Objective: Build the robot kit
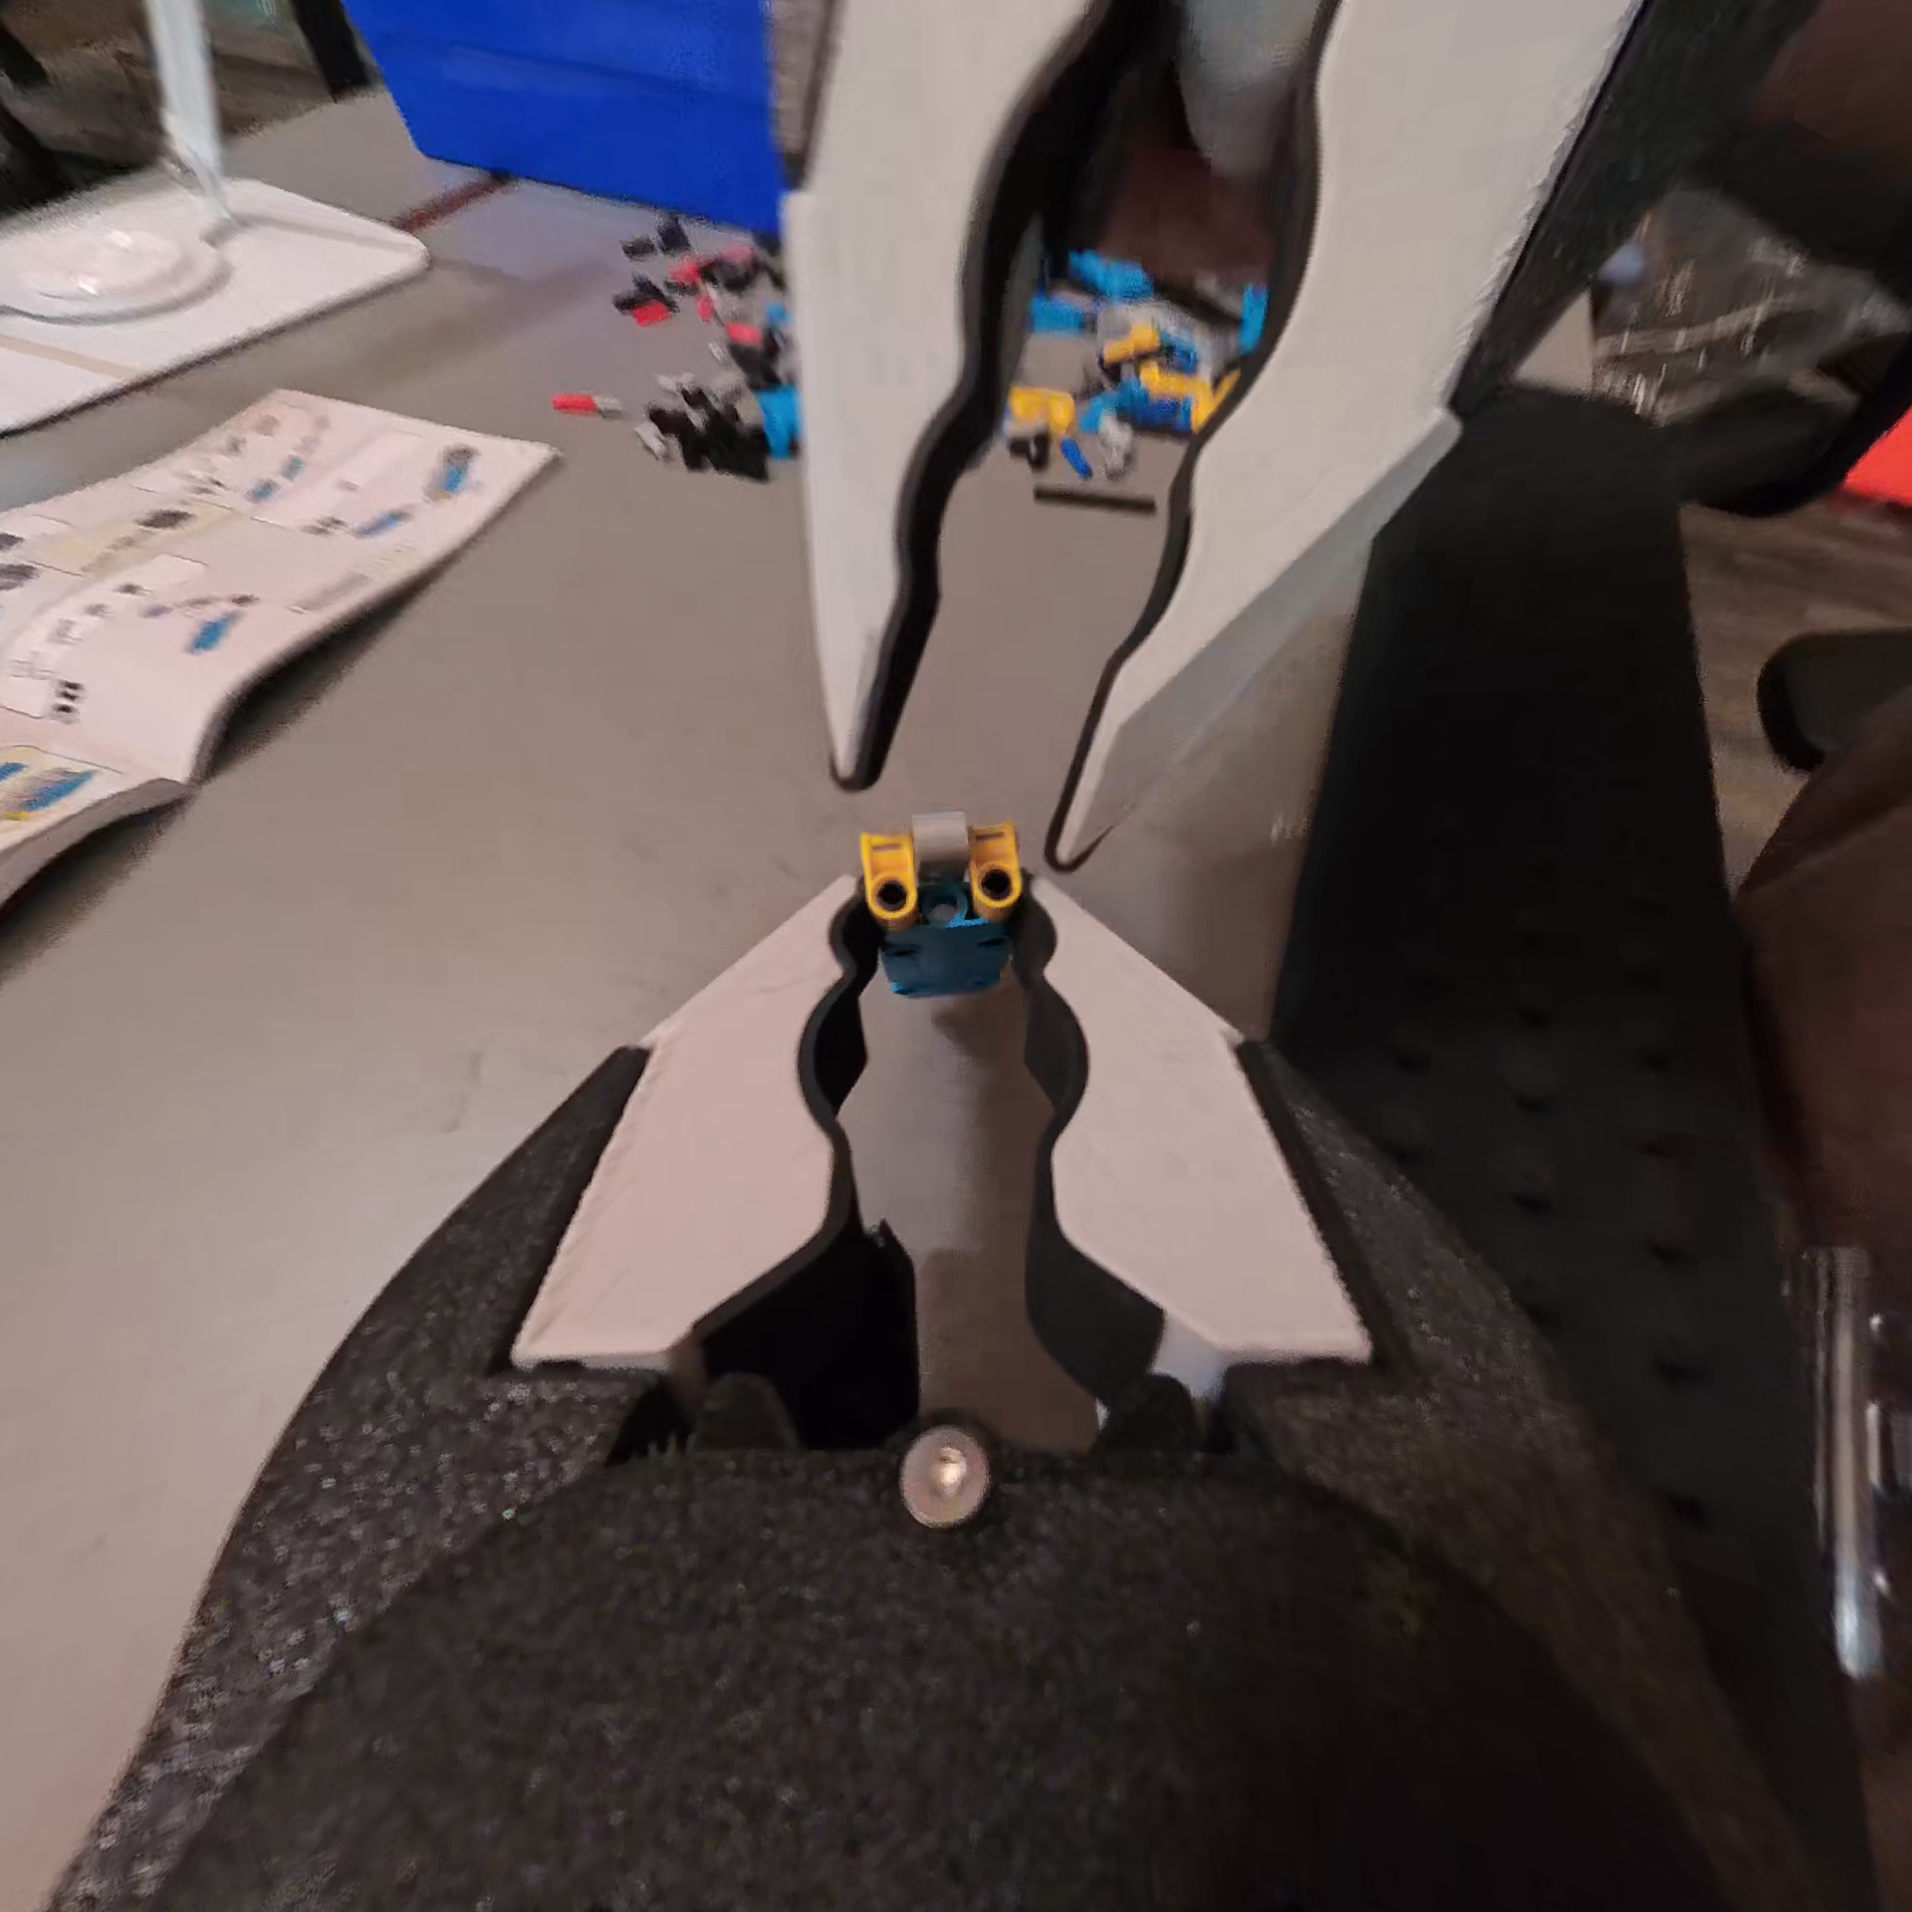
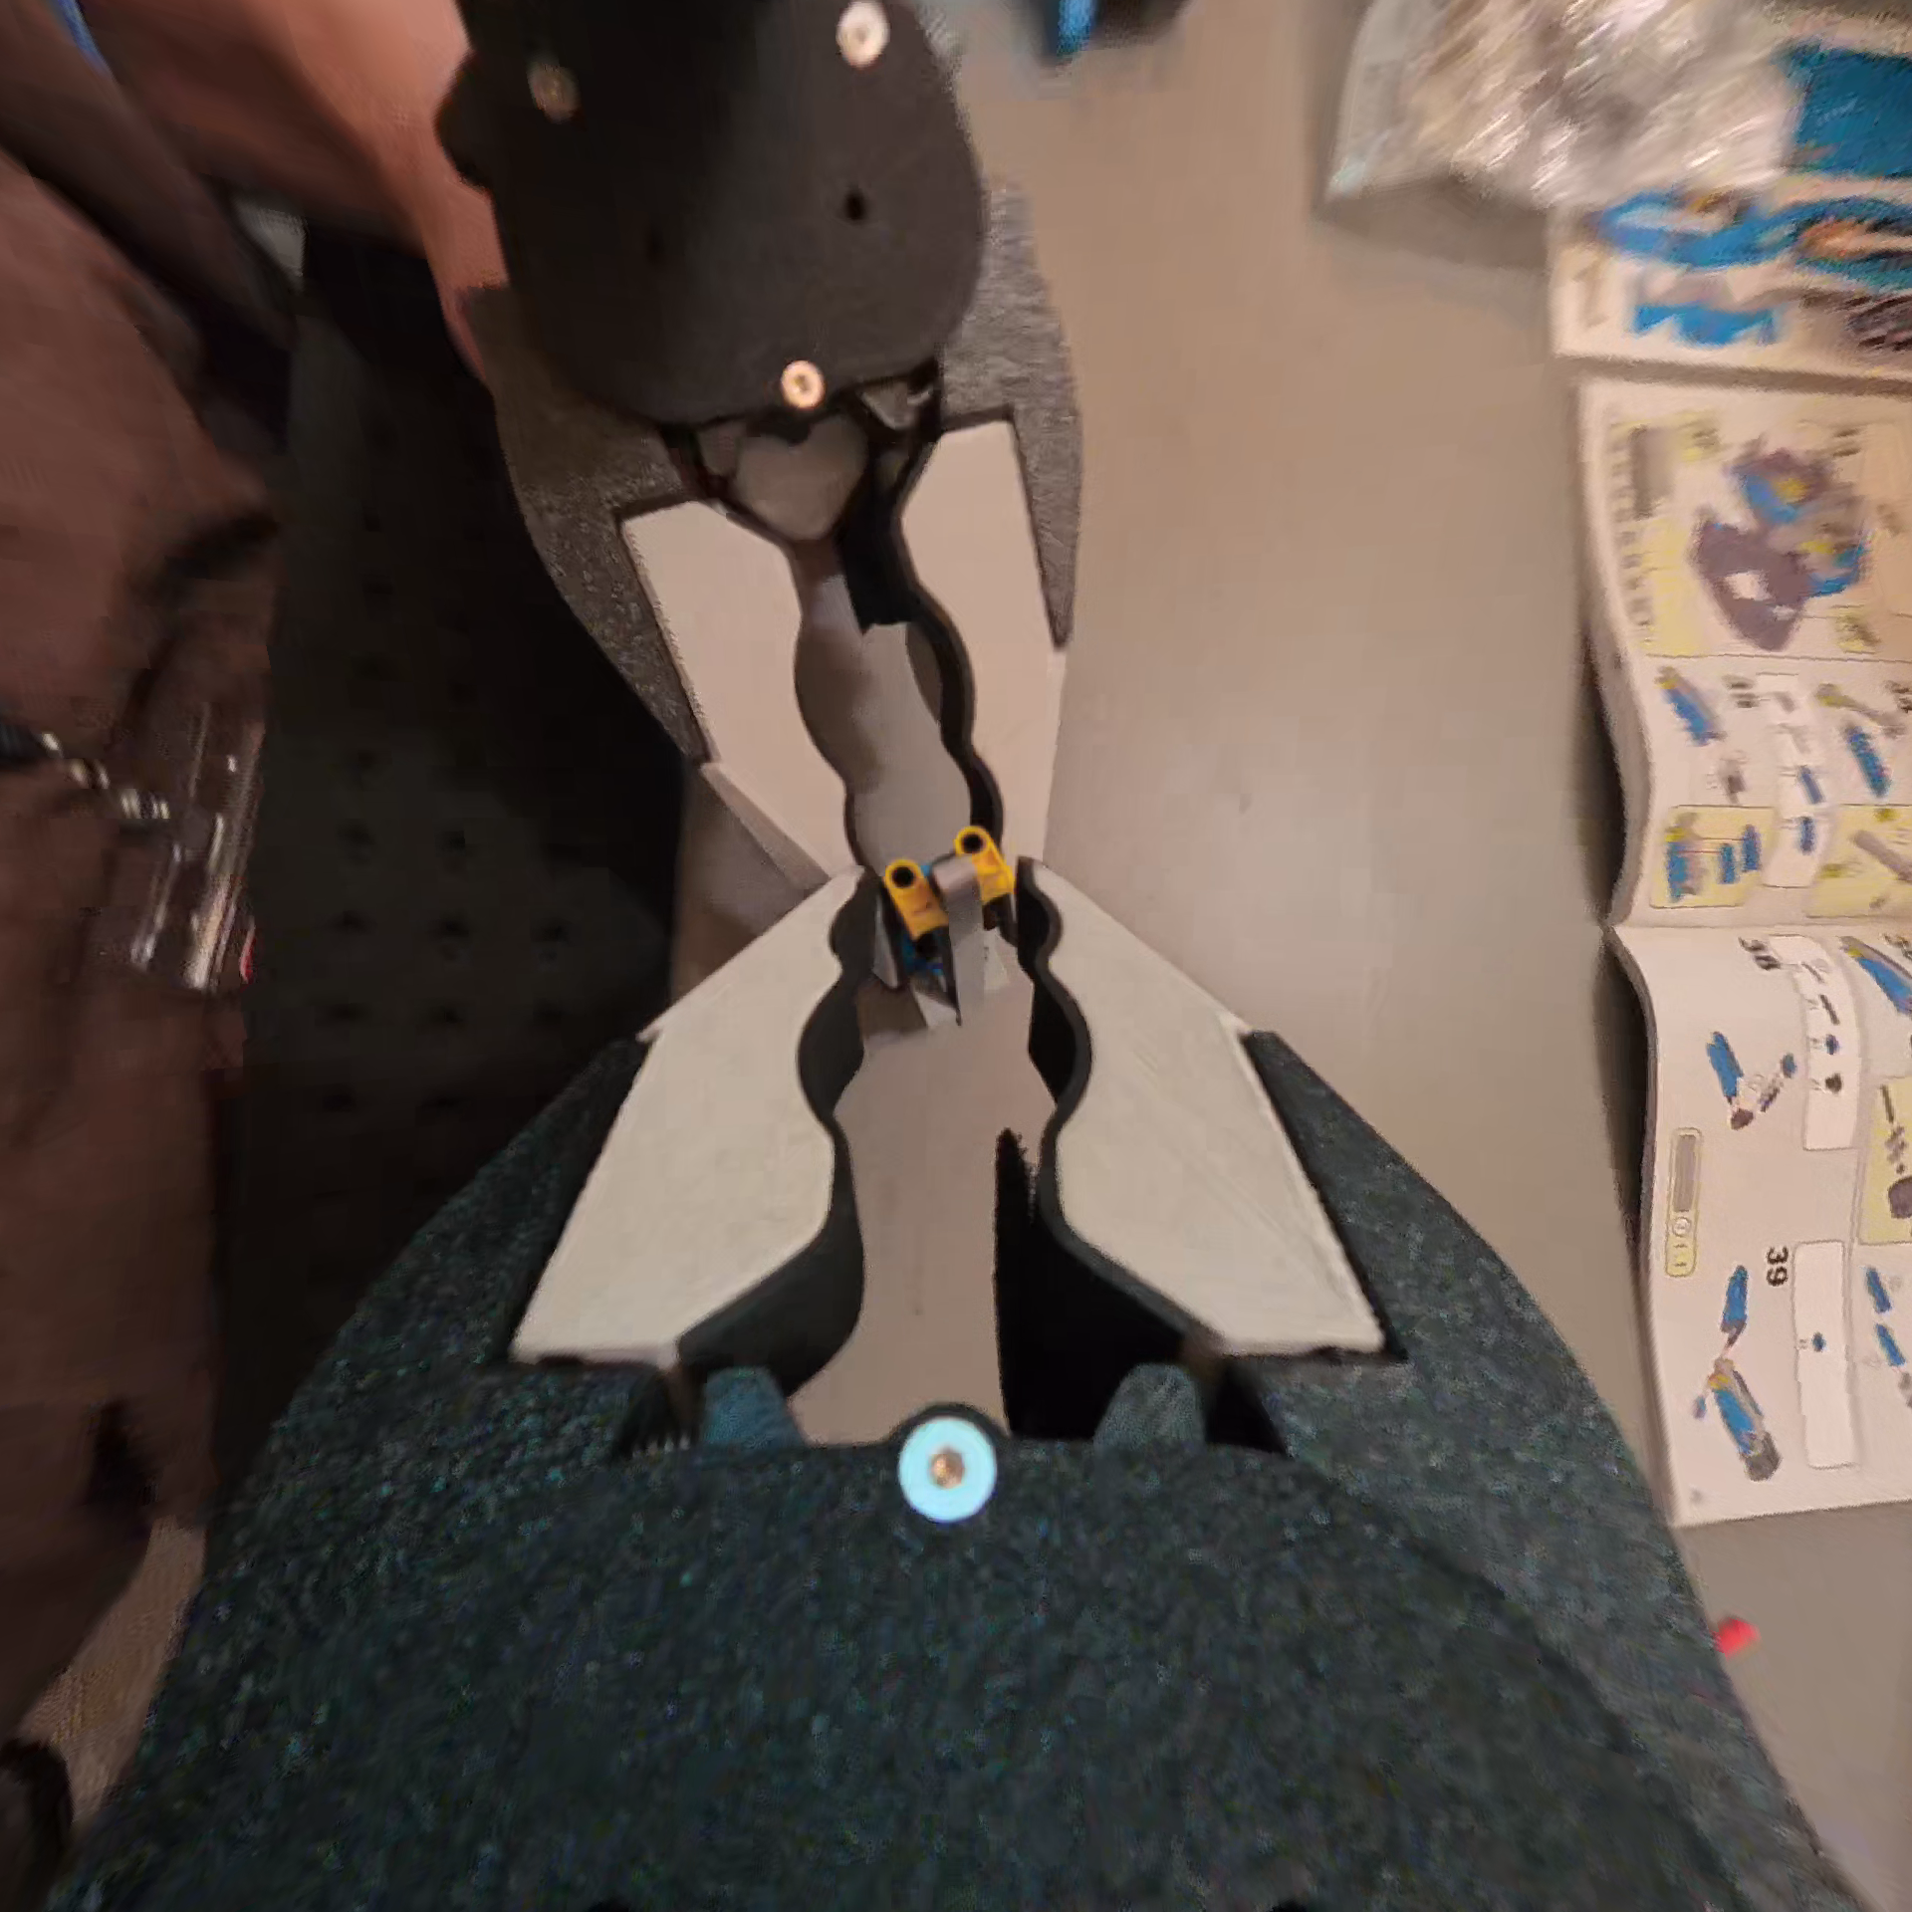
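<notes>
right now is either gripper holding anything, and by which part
The left gripper pinches the small blue, yellow and grey brick assembly by its blue base; the right gripper is open.

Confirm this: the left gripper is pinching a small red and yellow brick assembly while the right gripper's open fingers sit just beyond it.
Not quite. In the left wrist view, the small brick assembly pinched by the left gripper is blue and yellow, not red. The right gripper is open just beyond it.

A hobby or workroom setting: a plain grey table (image 1: 414, 983) carries an open building-instruction booklet (image 2: 1759, 931), a loose heap of small plastic construction pieces (image 1: 724, 362), crinkled clear parts bags (image 2: 1552, 93), a blue bin (image 1: 579, 93) and a white lamp base (image 1: 207, 269)
</notes>
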### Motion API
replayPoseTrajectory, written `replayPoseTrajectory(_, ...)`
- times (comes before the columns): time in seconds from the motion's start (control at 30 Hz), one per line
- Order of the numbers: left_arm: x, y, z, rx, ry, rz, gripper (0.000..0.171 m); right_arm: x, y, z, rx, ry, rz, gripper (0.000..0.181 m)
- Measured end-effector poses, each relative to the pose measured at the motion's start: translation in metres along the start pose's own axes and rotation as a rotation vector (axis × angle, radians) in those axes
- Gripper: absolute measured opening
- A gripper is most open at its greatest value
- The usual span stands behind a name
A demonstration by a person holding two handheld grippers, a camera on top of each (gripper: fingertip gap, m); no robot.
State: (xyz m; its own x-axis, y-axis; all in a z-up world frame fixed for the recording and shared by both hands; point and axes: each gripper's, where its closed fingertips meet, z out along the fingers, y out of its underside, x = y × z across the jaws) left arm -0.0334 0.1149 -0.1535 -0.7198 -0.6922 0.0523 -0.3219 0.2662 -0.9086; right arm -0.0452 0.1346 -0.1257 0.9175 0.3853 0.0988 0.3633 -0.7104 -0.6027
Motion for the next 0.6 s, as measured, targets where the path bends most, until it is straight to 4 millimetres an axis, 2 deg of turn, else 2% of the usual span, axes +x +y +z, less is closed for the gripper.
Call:
replayPoseTrajectory(0.13,-0.018,-0.03,-0.021,0.208,0.001,-0.152,0.025,0.022,0.006,-0.012,0.194,0.15,0.152,0.039)
replayPoseTrajectory(0.23,-0.028,-0.05,-0.036,0.364,0.053,-0.297,0.025,0.023,-0.001,-0.011,0.329,0.203,0.272,0.053)
replayPoseTrajectory(0.3,-0.031,-0.056,-0.042,0.422,0.095,-0.365,0.025,0.028,-0.008,-0.013,0.395,0.286,0.292,0.048)
replayPoseTrajectory(0.43,-0.032,-0.06,-0.044,0.467,0.158,-0.451,0.025,0.038,-0.01,-0.01,0.411,0.368,0.299,0.044)
replayPoseTrajectory(0.6,-0.035,-0.048,-0.034,0.38,0.14,-0.465,0.025,0.038,-0.002,0.001,0.375,0.309,0.253,0.032)
